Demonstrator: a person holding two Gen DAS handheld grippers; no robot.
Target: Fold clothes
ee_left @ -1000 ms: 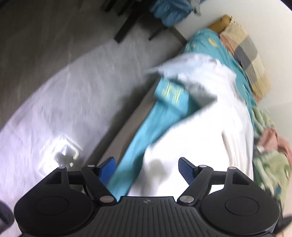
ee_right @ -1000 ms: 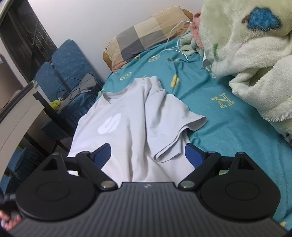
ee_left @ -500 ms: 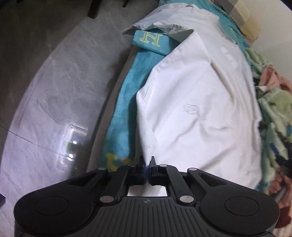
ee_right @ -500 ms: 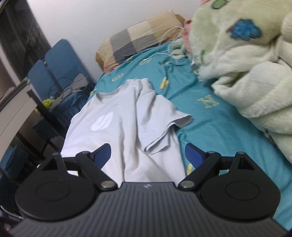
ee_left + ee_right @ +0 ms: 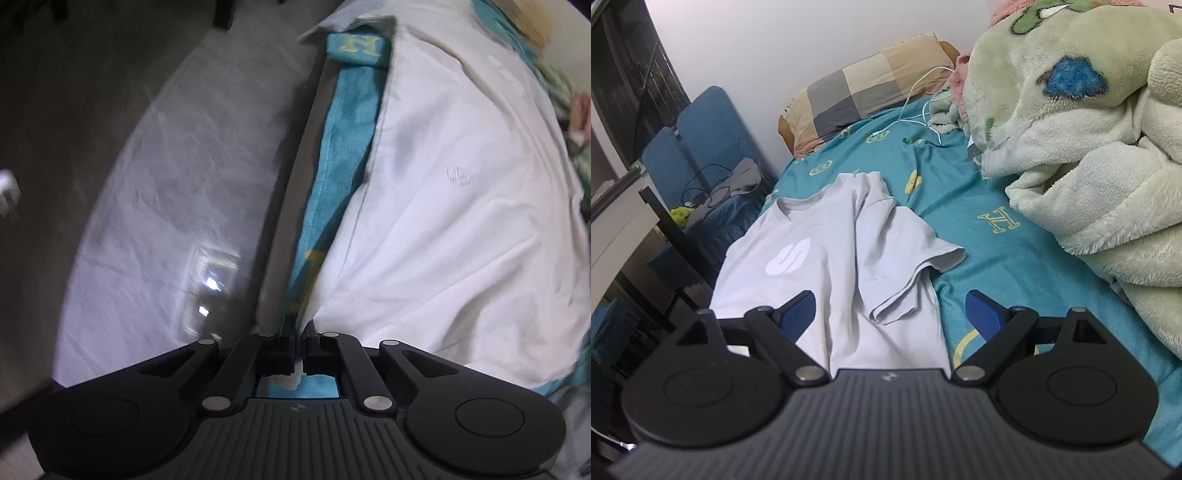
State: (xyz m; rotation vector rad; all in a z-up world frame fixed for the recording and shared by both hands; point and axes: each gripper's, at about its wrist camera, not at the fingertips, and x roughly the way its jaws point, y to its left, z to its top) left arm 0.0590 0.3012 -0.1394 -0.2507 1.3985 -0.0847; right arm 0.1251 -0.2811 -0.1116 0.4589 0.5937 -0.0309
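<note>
Left gripper pinches the white T-shirt hem at the bed's edge; right gripper gapes empty. Next, probably: carry hem toward the collar

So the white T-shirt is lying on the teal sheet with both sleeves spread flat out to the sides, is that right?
Not quite: the white T-shirt does lie on the teal sheet, but the sleeve toward the blanket side is folded in over the body, as the right wrist view shows.
</note>
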